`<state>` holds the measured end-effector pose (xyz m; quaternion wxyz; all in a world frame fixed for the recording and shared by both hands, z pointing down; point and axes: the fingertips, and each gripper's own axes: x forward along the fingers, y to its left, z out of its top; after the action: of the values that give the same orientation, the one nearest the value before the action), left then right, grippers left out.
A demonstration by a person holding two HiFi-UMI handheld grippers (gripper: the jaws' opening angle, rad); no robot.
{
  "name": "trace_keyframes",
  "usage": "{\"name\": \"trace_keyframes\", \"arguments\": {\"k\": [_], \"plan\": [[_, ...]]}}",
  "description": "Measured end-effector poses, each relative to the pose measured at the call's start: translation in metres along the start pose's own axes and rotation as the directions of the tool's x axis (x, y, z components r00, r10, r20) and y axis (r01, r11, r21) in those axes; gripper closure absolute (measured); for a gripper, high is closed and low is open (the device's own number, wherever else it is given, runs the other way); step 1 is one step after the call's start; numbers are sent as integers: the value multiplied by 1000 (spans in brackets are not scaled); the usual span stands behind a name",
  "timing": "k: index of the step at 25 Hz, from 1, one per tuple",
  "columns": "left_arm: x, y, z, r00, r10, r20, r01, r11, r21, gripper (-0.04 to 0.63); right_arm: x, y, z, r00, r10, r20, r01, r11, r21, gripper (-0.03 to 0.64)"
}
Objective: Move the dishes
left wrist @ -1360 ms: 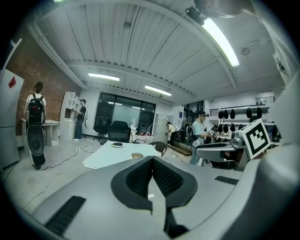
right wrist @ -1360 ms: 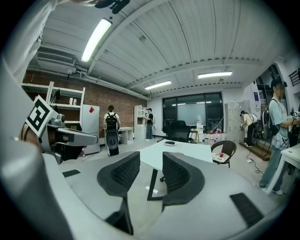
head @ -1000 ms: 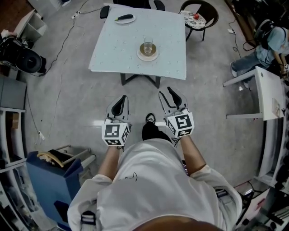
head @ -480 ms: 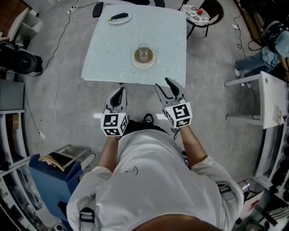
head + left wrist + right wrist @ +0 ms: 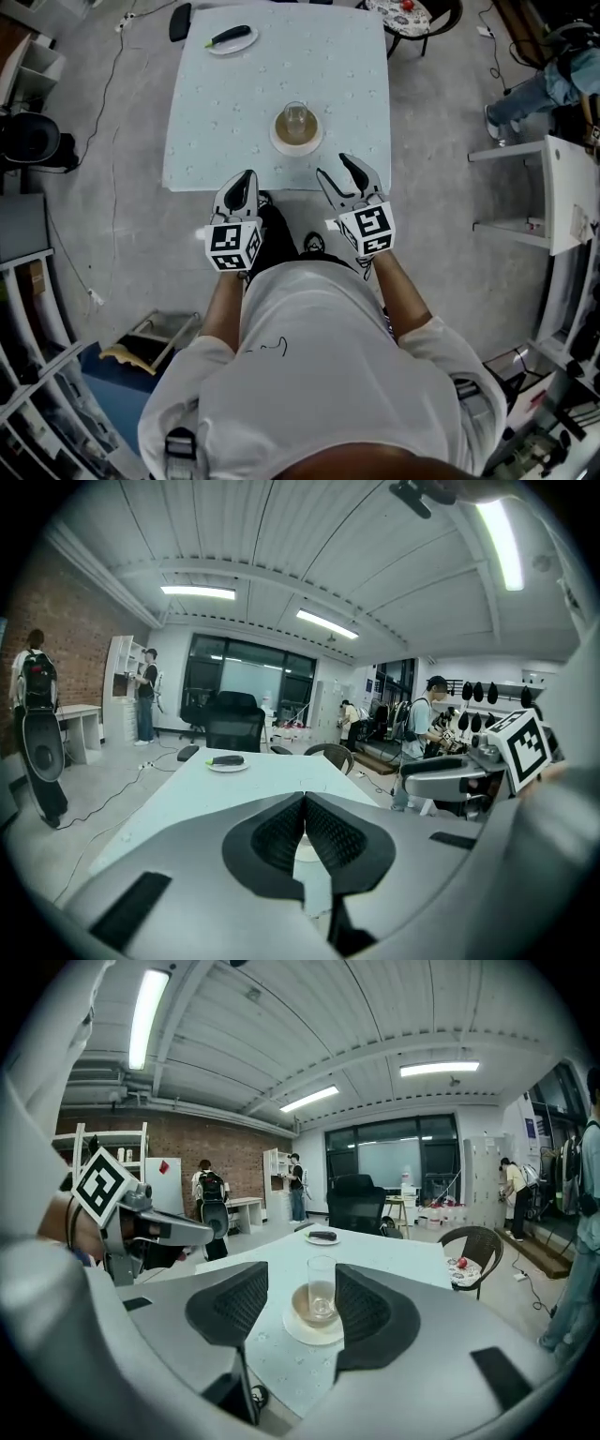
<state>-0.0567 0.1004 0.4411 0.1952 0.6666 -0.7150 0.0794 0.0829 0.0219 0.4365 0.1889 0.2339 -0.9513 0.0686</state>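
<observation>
Approach the pale counter (image 5: 234,122), filling the upper middle of the head view, squarely from its near edge. Keep the right tongs (image 5: 336,167), lower centre and just short of that edge, spread; jaws just been opening, nothing between them yet. Open the left tongs (image 5: 242,183), beside them to the left, pressed together and empty, before reaching in. Leave the far plate (image 5: 232,39), at the counter's upper left with something dark on it, for a later trip. Aim first for the saucer (image 5: 298,148) near the front edge, carrying a small bowl (image 5: 298,1309) and an upright glass (image 5: 296,119), lined up in the gap of the right tongs but still well beyond them. Come in low and level. Probably best to take the saucer by its rim rather than pinch the glass, since the stack looks easy to tip. Lift slowly and keep it flat.
</observation>
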Motion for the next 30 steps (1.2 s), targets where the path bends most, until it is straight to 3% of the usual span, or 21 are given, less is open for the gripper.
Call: {"name": "trace_keyframes", "arguments": {"k": [8,17,22,30], "plan": [[85,53,12,989,-129,-78,131,991,23,575,81,-18,-2,993,-70,-92,73,997,29,353],[145,74,-6,940,-271,-208,287,957,51,575,132,-31,-20,975,-142,-168,150,988,36,322],[153,76,-22,933,-255,-254,270,963,24,575,148,-35,-34,975,-101,-200,118,990,76,305],[144,85,-44,949,-128,-287,120,992,-47,575,181,-42,-51,972,32,-232,-19,998,58,290]]}}
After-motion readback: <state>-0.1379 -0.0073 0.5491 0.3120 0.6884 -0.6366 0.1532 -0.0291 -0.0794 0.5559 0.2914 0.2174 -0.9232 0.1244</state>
